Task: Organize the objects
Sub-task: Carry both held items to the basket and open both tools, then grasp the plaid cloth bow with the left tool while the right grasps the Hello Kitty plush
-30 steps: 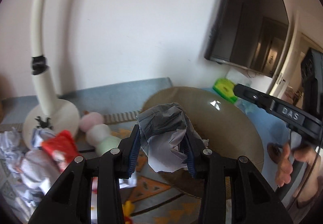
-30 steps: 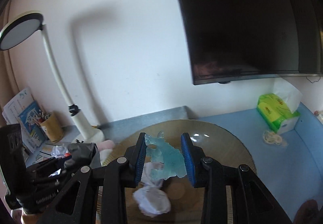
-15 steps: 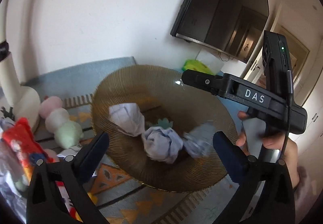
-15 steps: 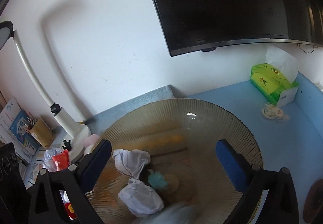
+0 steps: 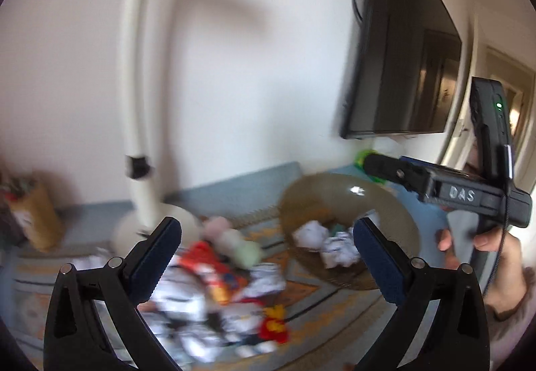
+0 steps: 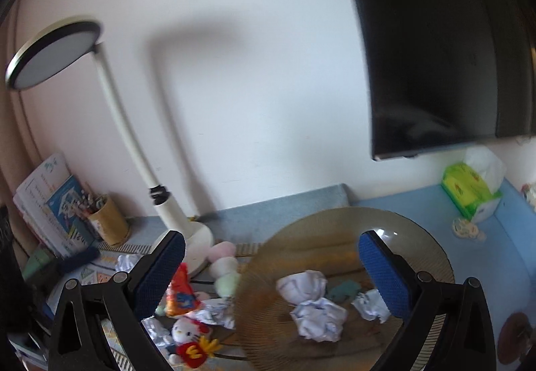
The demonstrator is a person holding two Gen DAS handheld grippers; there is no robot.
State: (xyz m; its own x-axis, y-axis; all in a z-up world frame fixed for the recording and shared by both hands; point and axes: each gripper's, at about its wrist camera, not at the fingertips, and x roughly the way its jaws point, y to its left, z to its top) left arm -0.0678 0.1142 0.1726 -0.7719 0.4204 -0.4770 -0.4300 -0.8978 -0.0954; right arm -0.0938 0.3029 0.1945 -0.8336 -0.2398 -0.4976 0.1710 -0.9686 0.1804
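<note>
Tools first: my left tool [image 5: 267,242] has its jaws spread full wide with nothing between the pads, and my right tool [image 6: 272,257] is equally spread and empty. I see both held above the worktop [image 6: 502,257], angled downward.

Directly ahead of the right tool sits the brown ribbed bowl [image 6: 432,257]. It already holds 3 crumpled paper balls [image 6: 316,314] and a small teal scrap [image 6: 343,288]. From the left wrist view the same bowl [image 5: 402,220] lies ahead and to the right of the left tool.

The relation that matters: the unsorted pile [image 5: 214,287] lies to the left of the bowl, and in the left wrist view it sits straight beneath the left tool's open gap. It comprises more crumpled paper [image 6: 214,314], a red snack packet [image 6: 181,290], a white cat plush [image 6: 187,334] and a pastel plush stick [image 6: 224,267]. In the right wrist view that pile falls at and beyond the left finger [image 6: 160,267], off the tool's centre line.

My judgement: the left tool is the nearer one for the next pick, and needs only to descend. The right tool would have to swing leftward across the bowl rim.

The left view is blurred, so I cannot identify single items in the pile there. Lamp [image 6: 187,230] and pencil cup [image 6: 109,220] stand behind the pile, clear of it.
</note>
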